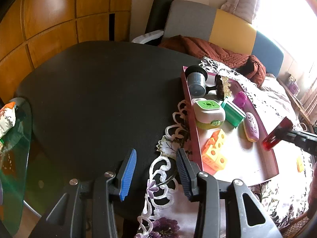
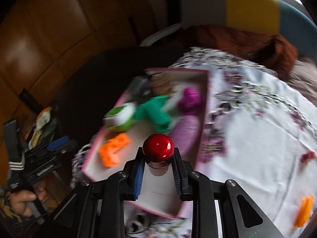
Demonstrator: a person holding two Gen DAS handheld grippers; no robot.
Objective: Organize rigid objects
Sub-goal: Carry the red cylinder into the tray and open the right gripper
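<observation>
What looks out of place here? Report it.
One small orange piece lies loose on the white tablecloth, outside the pink tray that holds the other toys. Nothing looks spilled or broken.

At bottom centre the right gripper is clamped on a glossy red object with a pale end. Behind it, blurred, a pink tray holds orange blocks, a green piece and purple items. At lower left a hand grips the left gripper.
</observation>
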